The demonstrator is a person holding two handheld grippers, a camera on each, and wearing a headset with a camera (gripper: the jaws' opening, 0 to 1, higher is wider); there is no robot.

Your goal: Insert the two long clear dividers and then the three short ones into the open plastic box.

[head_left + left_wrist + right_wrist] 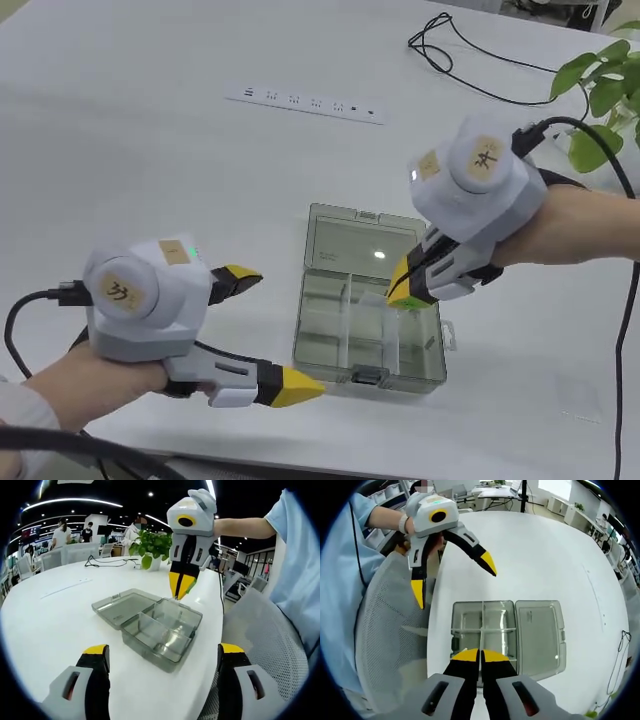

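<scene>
The clear plastic box (370,378) lies open on the white table, its lid (360,240) folded flat behind it. Clear dividers stand inside it, crossing each other. My right gripper (405,292) points down into the box with its jaws together, apparently pinching the top edge of a clear divider (481,622); in its own view the right gripper (480,654) sits right on that divider's line. My left gripper (270,330) hovers wide open and holding nothing, just left of the box. From the left gripper (162,649) view, the box (150,647) lies ahead and the right gripper (179,590) hangs over its far side.
A white power strip (305,102) lies farther back on the table, and a black cable (450,50) loops at the far right. A potted plant (605,90) stands at the right edge. A mesh chair (385,630) is beside the table's near edge.
</scene>
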